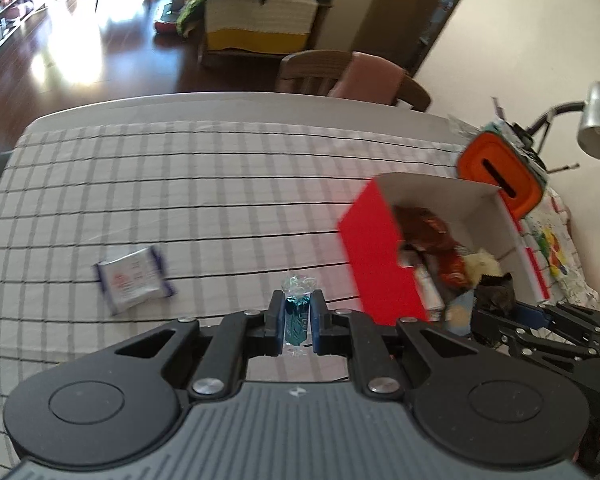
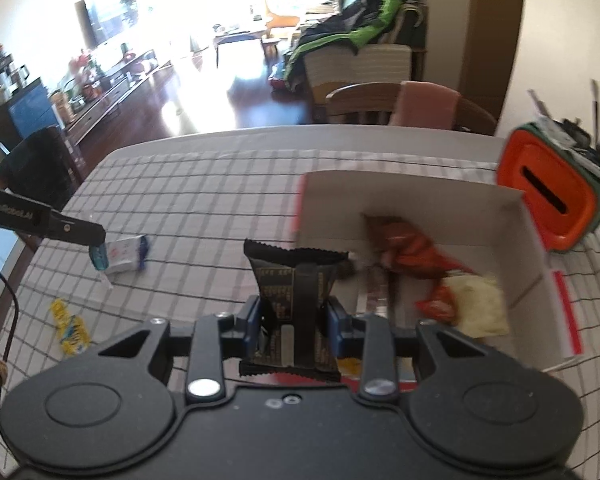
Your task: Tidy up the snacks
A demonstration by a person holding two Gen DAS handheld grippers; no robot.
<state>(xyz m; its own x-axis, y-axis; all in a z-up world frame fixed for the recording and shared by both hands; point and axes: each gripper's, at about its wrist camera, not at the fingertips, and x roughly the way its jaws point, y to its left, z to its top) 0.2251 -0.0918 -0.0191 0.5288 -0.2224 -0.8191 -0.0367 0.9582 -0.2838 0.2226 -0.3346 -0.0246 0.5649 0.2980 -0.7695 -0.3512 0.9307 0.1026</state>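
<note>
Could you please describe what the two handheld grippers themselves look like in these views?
Both the left gripper and the right gripper have black linkage arms with silver pivot bolts, blue-lined fingers and a ribbed grey base with round black caps. In the right wrist view, the left gripper's side carries white lettering, and a thin black cable hangs nearby.

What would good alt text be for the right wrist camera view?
The right gripper clamps a black snack packet just before an open red box already holding snacks. Further left, the left gripper holds a teal candy above the checked tablecloth.
</note>
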